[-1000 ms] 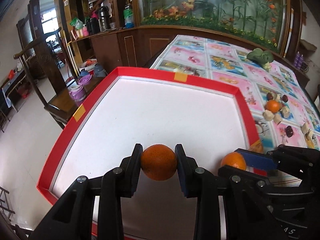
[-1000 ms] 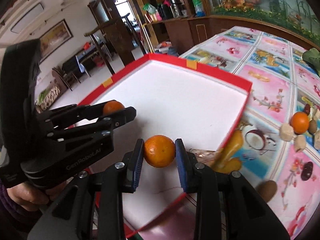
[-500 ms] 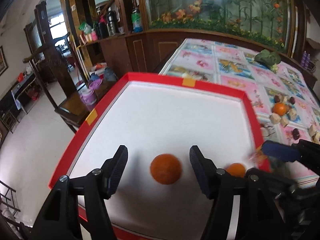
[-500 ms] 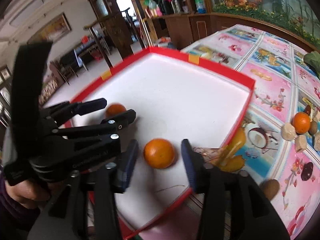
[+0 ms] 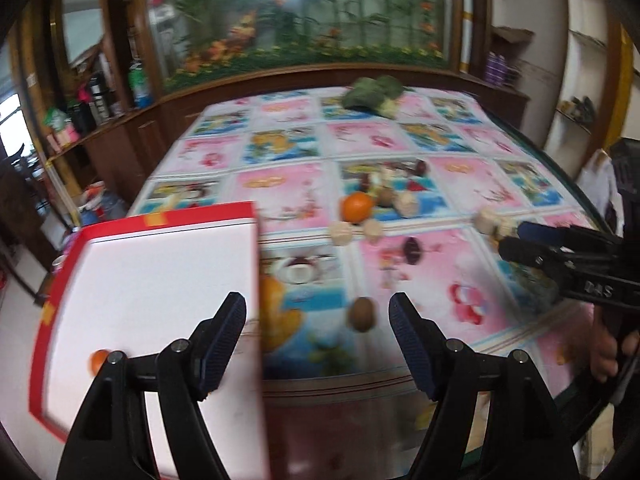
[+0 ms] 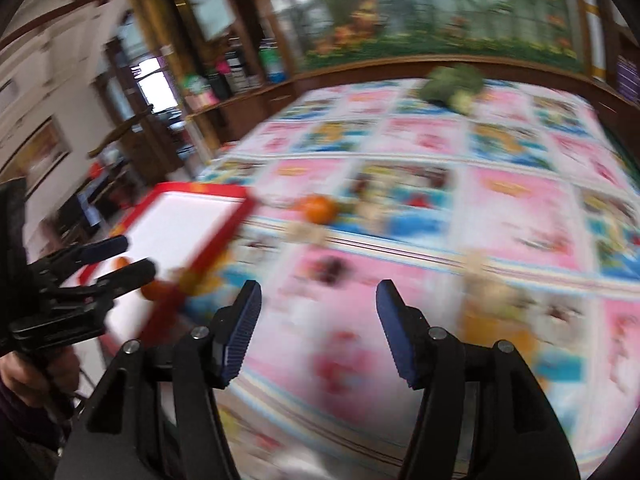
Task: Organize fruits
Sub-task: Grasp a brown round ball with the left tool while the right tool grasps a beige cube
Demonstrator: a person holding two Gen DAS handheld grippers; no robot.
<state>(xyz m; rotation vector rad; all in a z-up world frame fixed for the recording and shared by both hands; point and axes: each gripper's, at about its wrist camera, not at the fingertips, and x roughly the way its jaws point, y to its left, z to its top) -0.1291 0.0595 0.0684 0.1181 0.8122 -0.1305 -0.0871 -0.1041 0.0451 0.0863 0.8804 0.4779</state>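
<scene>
table (image 5: 472, 184): covered in a cloth of pink and blue picture squares, runs to the wooden cabinet at its far edge; right wrist view heavily blurred.
red tray (image 5: 80, 248): white inside, red rim, sits at the table's near-left corner, partly overhanging the left edge. Also seen in the right view (image 6: 224, 192).
left gripper (image 5: 316, 344): jaws wide apart and opening, nothing between the pads. Points down over the tray's right rim and the cloth beside it. Shows at the left edge of the right view (image 6: 128, 258).
right gripper (image 6: 316, 320): jaws apart and opening, nothing held, only blurred pink cloth beneath. Its tips enter the left view from the right (image 5: 516, 236), a hand (image 5: 608, 352) on the handle.
green bundle (image 5: 372, 92): leafy, lies near the table's far edge.
loose orange (image 5: 357, 207): on the cloth mid-table, right of the tray, touching or just beside pale chunks.
oranges in tray: one (image 5: 98, 361) near the tray's near-left corner, half hidden behind the left gripper's frame; another (image 6: 154, 290) by the tray's near-right rim, blurred.
brown fruit (image 5: 362, 314): kiwi-like, on the cloth just right of the tray, seen between the left gripper's fingers but lying beyond them.
pale chunks (image 5: 341, 233): small beige pieces scattered around the loose orange; kind cannot be told.
dark fruit (image 5: 412, 247): small, dark red, alone on a pink square nearer than the chunks.
</scene>
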